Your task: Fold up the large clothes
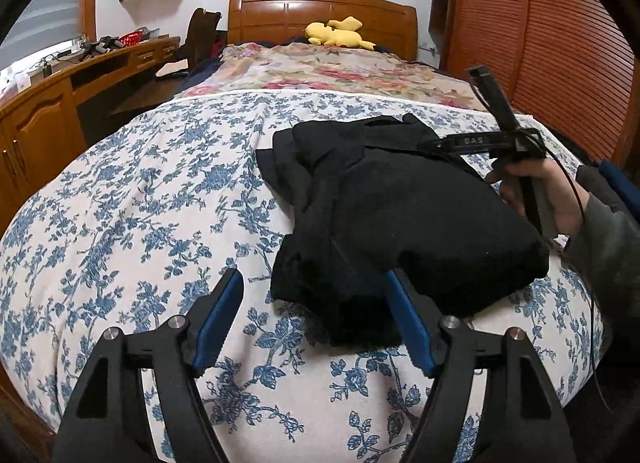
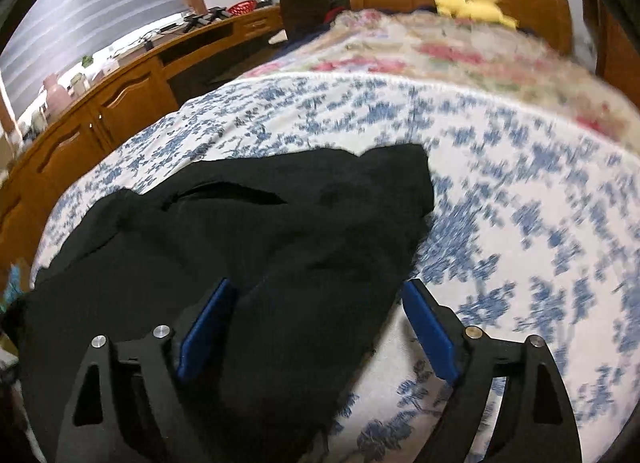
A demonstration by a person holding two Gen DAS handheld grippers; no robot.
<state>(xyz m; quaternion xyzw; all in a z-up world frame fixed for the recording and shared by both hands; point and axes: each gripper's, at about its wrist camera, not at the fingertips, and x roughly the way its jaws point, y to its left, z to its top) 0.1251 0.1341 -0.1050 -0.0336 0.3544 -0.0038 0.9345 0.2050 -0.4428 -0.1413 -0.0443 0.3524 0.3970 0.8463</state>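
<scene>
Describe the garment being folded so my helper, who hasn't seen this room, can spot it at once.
Start at the bed with the wooden headboard and follow it down to the blue-and-white floral bedspread. On that spread, towards its right side, lies a black garment, bunched into a loose folded pile. It is the only plain dark item there; the yellow plush toy sits far off by the headboard.

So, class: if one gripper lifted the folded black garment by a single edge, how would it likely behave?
The black garment would probably sag and unfold: its layers lie loose and rumpled. It looks thick, so likely weighty. On the soft floral bedspread, pushing would likely bunch it.
</scene>
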